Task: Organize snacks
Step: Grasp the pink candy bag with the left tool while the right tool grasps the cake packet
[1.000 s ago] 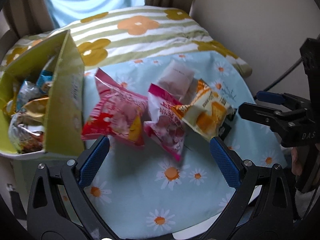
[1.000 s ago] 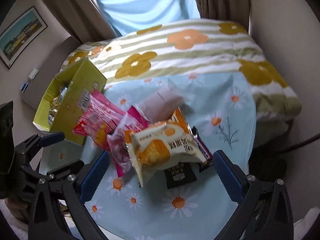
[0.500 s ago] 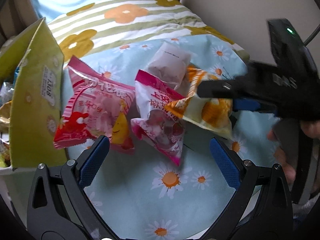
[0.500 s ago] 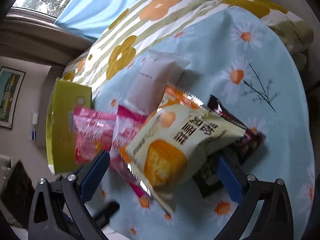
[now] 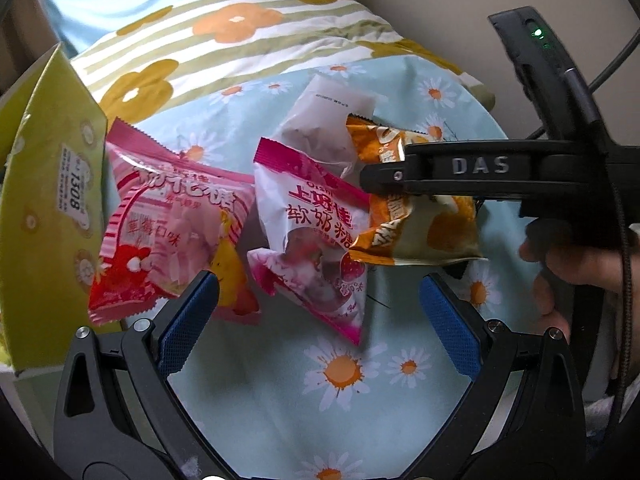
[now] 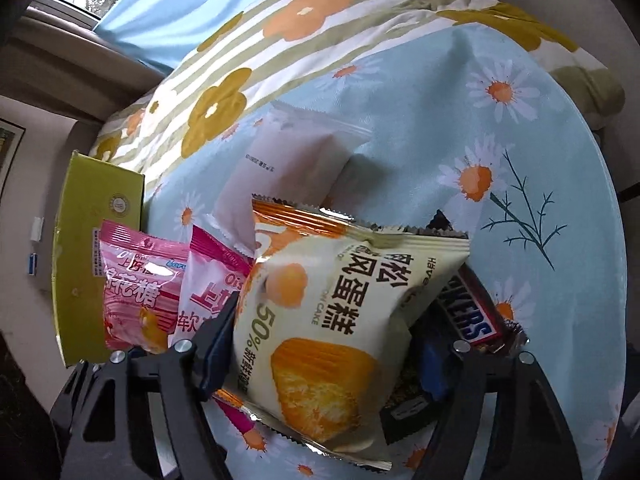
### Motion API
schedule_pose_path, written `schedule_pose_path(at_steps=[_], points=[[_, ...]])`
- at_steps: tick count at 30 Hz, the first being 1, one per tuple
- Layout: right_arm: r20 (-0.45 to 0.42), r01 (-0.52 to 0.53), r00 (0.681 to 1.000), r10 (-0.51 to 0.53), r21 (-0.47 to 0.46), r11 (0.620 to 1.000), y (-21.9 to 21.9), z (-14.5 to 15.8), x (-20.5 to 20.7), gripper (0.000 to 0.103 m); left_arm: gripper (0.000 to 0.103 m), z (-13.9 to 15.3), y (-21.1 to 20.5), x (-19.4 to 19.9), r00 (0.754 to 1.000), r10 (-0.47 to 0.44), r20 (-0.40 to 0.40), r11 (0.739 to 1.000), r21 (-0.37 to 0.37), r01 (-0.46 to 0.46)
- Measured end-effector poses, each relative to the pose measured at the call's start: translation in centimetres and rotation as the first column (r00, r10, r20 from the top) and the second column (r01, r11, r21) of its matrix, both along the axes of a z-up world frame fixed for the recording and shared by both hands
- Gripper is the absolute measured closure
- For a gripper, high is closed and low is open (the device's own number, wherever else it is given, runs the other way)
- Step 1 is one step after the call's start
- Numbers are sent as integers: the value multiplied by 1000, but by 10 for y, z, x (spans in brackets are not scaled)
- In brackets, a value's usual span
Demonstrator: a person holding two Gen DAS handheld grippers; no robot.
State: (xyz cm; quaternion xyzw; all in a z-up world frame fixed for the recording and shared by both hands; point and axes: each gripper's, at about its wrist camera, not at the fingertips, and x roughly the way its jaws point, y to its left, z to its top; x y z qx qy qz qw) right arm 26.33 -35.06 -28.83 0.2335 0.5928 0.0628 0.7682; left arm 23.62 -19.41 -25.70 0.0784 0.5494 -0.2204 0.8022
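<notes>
Snack bags lie on a daisy-print cloth [image 5: 280, 400]. An orange and cream cake bag [image 6: 344, 312] sits between the fingers of my right gripper [image 6: 320, 352], which have closed against its sides; it also shows in the left wrist view [image 5: 416, 232]. A pink marshmallow bag [image 5: 168, 232], a magenta soft-candy bag [image 5: 312, 240] and a pale frosted packet [image 5: 324, 128] lie left of and behind it. My left gripper [image 5: 318, 308] is open and empty just in front of the pink bags. The green snack box [image 5: 48, 200] stands at the left.
A Snickers bar [image 6: 468, 312] and a dark packet [image 6: 408, 408] lie under the cake bag at the right. A striped flower pillow [image 5: 240, 40] lies behind the cloth. A wall and a cable [image 5: 616, 60] are on the right.
My right gripper has moved in over the cake bag and its fingers have closed onto it. My left gripper has moved closer to the pink bags and stays open.
</notes>
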Motion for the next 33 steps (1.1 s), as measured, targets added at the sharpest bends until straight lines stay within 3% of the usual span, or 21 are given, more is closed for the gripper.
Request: schedule_pose_path(at_steps=[10,26,29,33], points=[[48,-16,999,17,-19,1000,-16,12,-7,38,4,-11,-30,0,995,-100,32,993,62,98],[81,-24,996,25,-13,1000,-30,19,-12,38,4,-40,-50,29,989,-139,42,964,235,126],[81,-17,997,17,-9,1000,-32,18,-12,38,23,-51,-48,33,990,-141,-4,962,237,138],[83,-10,996,11,-5,1000,-33,17,-11,38,31,-51,-37,42,993,-106,-51,981,157,113]])
